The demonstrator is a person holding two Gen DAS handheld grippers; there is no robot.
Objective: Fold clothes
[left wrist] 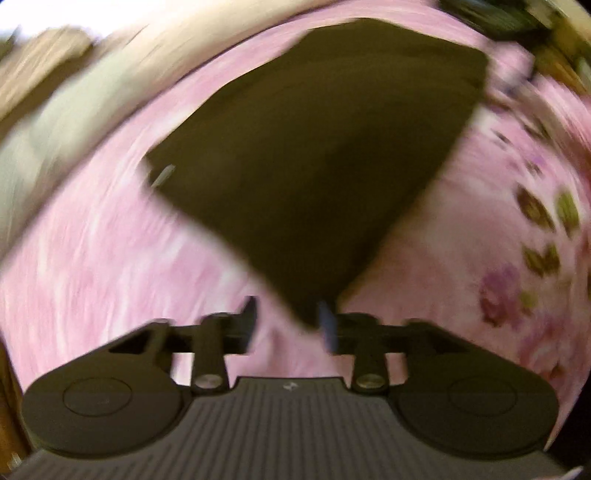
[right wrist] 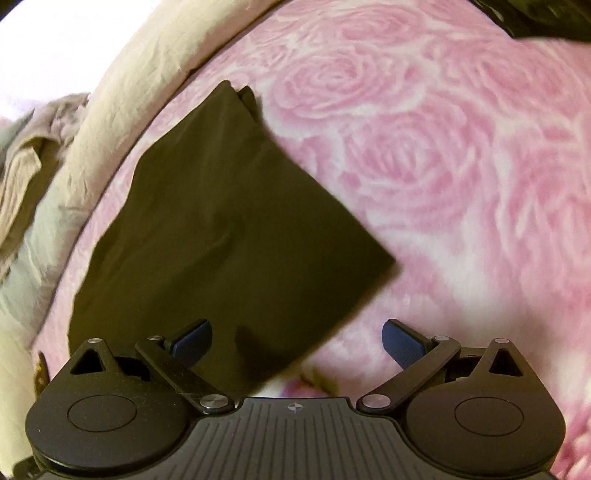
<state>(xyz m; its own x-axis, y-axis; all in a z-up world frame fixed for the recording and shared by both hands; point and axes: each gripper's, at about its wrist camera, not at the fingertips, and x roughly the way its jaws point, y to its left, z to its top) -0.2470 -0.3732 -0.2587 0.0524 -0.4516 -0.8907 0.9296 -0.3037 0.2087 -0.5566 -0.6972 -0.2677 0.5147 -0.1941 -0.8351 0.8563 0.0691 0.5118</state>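
A dark olive-brown garment (left wrist: 314, 147) lies folded into a flat, roughly square shape on a pink rose-patterned blanket (left wrist: 92, 258). In the blurred left wrist view, its near corner reaches down between the fingers of my left gripper (left wrist: 290, 325), close to the right finger. The fingers stand apart with pink blanket showing between them. In the right wrist view the same garment (right wrist: 221, 229) lies to the left of centre. My right gripper (right wrist: 297, 341) is wide open just above the garment's near corner, with the left finger over the cloth and the right finger over the blanket (right wrist: 443, 184).
A rumpled cream sheet (right wrist: 110, 110) runs along the blanket's left edge, with a heap of grey and beige clothes (right wrist: 22, 166) beyond it. A dark object (right wrist: 535, 14) sits at the far right corner. The blanket carries leaf and flower prints (left wrist: 535, 221) at right.
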